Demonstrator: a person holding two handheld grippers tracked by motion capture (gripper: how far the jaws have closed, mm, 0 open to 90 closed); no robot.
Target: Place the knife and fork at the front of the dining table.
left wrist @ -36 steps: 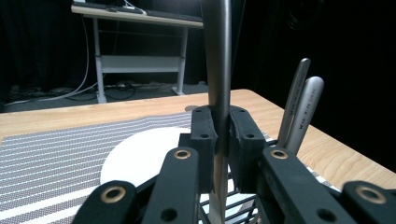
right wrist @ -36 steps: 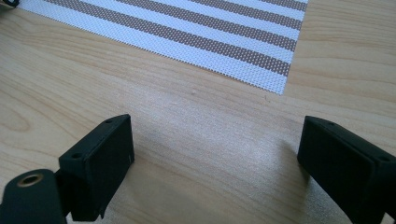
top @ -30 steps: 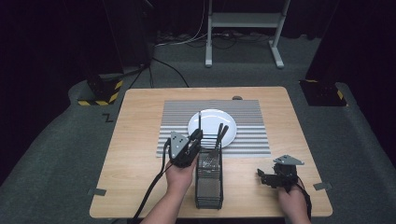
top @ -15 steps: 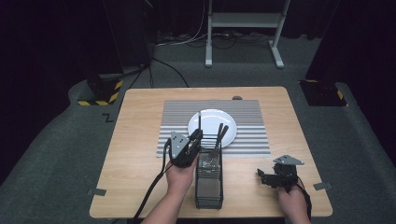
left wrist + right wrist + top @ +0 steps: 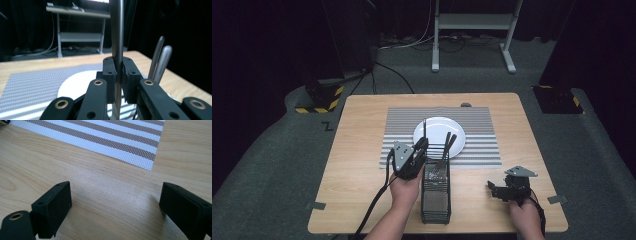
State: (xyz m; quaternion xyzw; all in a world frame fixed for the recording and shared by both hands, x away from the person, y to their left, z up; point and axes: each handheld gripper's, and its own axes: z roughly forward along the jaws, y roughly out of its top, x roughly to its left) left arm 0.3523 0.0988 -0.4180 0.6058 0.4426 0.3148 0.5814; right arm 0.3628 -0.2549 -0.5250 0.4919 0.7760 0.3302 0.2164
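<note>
Steel utensil handle (image 5: 117,37) stands upright, clamped in my left hand-held gripper (image 5: 421,148) just above the black mesh caddy (image 5: 435,195), with the white plate (image 5: 439,136) beyond. I judge a straight vertical lift best, clear of the two neighbouring handles (image 5: 160,62). My right hand-held gripper (image 5: 501,189) waits wide-jawed over bare worktop (image 5: 105,195).

A light wooden desk (image 5: 362,125) is set on grey carpet (image 5: 267,165). Behind it, a white metal stand (image 5: 472,30) and trailing cables (image 5: 407,42) are seen against darkness; yellow-black striped blocks (image 5: 319,97) flank the desk.
</note>
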